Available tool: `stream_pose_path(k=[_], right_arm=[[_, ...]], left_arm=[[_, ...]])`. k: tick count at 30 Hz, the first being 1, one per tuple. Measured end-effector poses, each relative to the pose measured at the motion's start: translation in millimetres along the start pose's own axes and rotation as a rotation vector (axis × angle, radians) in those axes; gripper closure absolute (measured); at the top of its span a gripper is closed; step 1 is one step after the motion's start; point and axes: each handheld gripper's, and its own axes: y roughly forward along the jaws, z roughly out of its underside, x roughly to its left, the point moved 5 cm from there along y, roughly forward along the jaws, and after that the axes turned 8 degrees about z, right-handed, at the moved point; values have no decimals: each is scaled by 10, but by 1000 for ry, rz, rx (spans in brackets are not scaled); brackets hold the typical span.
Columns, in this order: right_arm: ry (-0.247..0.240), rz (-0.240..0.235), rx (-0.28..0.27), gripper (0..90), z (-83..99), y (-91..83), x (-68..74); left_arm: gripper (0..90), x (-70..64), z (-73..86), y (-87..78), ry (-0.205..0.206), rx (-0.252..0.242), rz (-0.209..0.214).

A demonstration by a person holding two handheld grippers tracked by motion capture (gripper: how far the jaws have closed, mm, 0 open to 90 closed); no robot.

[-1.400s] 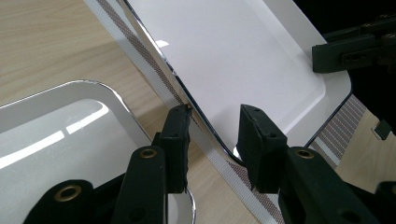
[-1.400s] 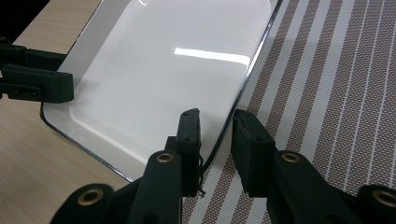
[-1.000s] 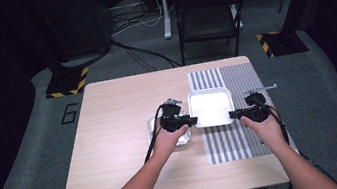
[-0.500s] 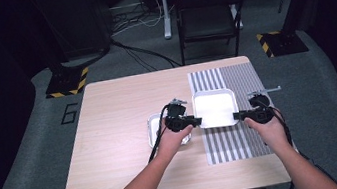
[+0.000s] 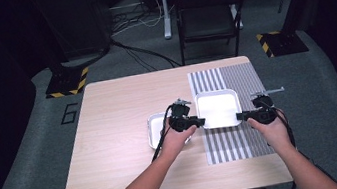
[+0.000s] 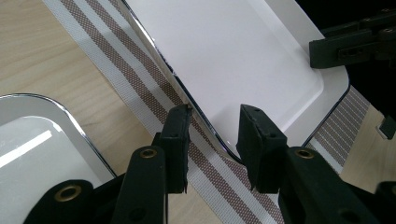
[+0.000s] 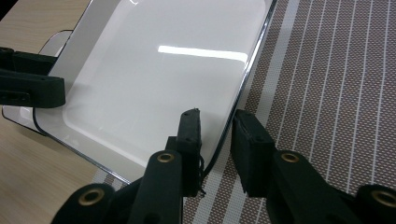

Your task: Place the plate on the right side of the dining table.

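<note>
Now both tools (image 5: 200, 120) (image 5: 238, 116) level, flanking tray (image 5: 217, 107).

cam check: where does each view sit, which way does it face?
High view: above the person's side, facing forward and down on the table; forearms, left gripper, right gripper.
Left gripper view: on the left gripper, jaws astride the white tray's rim.
Right gripper view: on the right gripper, jaws astride the opposite rim.
Shared: tray, striped mat; each gripper view shows the other gripper.

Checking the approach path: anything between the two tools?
The white tray alone lies between the left tool and right tool in the high view.
</note>
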Motion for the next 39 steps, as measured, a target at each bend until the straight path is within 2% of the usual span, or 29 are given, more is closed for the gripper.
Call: stream_pose_path(k=[9, 16, 18, 24, 33, 39], right_arm=[[11, 7, -2, 732, 11, 5, -56], [1, 22, -11, 731, 27, -7, -95], [18, 22, -3, 731, 49, -9, -107], [23, 26, 1, 731, 88, 21, -160], [26, 36, 2, 732, 106, 57, -220], [46, 43, 14, 734, 123, 84, -283]], left_arm=[[643, -4, 2, 61, 3, 18, 2], [647, -26, -5, 110, 8, 22, 3], [647, -33, -6, 122, 12, 25, 3], [647, -40, -4, 171, 9, 25, 16], [646, -30, 22, 274, -2, 35, 13], [647, -36, 25, 345, -6, 45, 14]])
